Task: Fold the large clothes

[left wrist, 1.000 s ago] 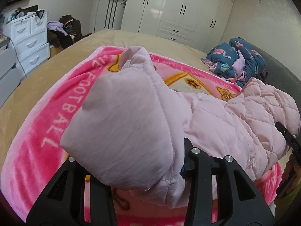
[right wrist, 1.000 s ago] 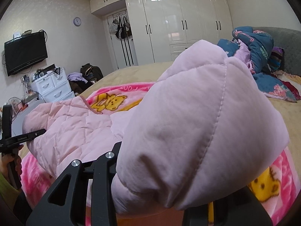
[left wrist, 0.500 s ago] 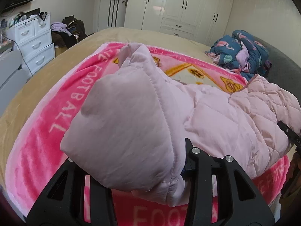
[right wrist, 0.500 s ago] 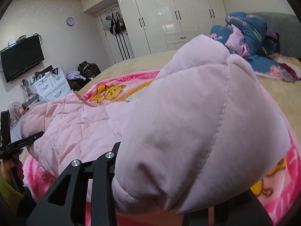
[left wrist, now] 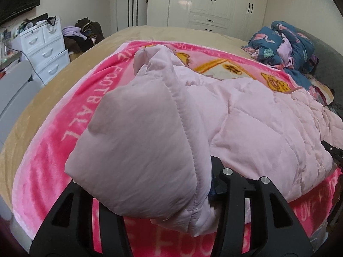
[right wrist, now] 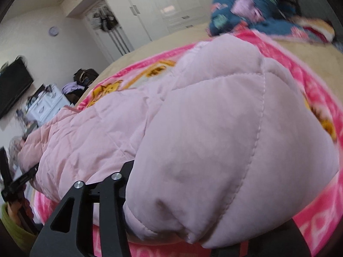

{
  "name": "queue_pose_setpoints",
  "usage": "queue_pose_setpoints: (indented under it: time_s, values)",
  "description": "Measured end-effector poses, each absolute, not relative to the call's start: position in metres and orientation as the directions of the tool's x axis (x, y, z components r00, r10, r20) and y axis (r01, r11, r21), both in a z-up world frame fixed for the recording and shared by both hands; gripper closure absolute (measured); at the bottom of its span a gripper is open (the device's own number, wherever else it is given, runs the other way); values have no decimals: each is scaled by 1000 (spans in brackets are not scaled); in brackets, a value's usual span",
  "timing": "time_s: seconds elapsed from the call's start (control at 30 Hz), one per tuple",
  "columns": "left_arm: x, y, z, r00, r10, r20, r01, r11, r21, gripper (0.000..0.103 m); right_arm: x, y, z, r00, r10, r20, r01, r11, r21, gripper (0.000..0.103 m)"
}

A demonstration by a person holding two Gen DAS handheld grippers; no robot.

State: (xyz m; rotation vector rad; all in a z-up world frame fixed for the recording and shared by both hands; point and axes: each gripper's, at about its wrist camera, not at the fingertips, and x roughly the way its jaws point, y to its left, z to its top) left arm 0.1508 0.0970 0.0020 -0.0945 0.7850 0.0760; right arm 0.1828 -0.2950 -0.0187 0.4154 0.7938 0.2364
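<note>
Left wrist view: pink quilted jacket [left wrist: 246, 124] lies on the pink plush blanket [left wrist: 53, 150], long axis running left to right across the frame, far end toward the right hand's gripper [left wrist: 333, 152] at the right edge. A puffy sleeve or corner of it is bunched up over the left gripper [left wrist: 171, 192], seam line running up the middle. Fabric sits between the black fingers [left wrist: 225, 192]; they have just been opening, and whether the pads press on it is hidden, cannot tell. Blanket has white lettering and yellow cartoon print, spread on a tan bed [left wrist: 25, 115]. Blue flamingo-print bedding [left wrist: 285, 45] piled at the far right by a grey headboard. White drawer unit [left wrist: 46, 51] at left, dark clothes heap [left wrist: 85, 34] beside it, white wardrobe [left wrist: 210, 2] behind.

Right wrist view: tilted and blurred. Same jacket [right wrist: 107, 132], smooth matte shell, diamond stitching, stretches away to the left, where the left gripper [right wrist: 17, 182] meets it. A fat rounded bulge covers the right gripper [right wrist: 203, 224] and blocks most of the frame. Right fingers [right wrist: 111, 203] have just been opening with fabric between them; contact hidden, cannot tell. Wall TV [right wrist: 12, 90] and clock [right wrist: 53, 31] at left.
</note>
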Motion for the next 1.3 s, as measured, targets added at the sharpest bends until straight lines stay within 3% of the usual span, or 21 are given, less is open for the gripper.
queue_pose_setpoints:
  time_s: [0.17,0.3,0.33,0.37,0.6,0.77,0.87,0.9,1.13,1.3]
  values:
    - [152,99,-1,695,38,-718,-112,992,-55,60,183,-308,-40,636,384,-670,58,841,538,31]
    - [150,101,-2,693,37,-720,-113,992,-57,59,181,-311,-44,609,365,-704,122,835,537,16]
    - [150,102,-2,693,37,-720,-113,992,-58,59,180,-311,-43,604,344,-719,140,842,521,5]
    - [150,102,-2,692,34,-721,-113,992,-62,59,178,-312,-41,601,319,-733,156,852,499,4]
    - [148,106,-3,683,20,-731,-117,990,-83,54,158,-318,-30,591,311,-744,159,860,485,4]
    - [144,112,-4,668,13,-744,-138,985,-107,43,141,-322,-18,604,273,-749,150,884,443,4]
    - [141,118,-5,651,33,-758,-175,979,-108,24,134,-327,-14,610,268,-746,139,890,434,4]
    - [139,119,-4,645,50,-762,-194,976,-100,10,132,-328,-12,613,267,-744,135,892,431,4]
    - [112,143,8,652,65,-756,-287,943,-167,9,112,-344,13,689,179,-702,132,922,364,4]
    - [85,145,35,712,133,-690,-330,930,-161,9,93,-317,50,795,127,-594,0,978,208,4]
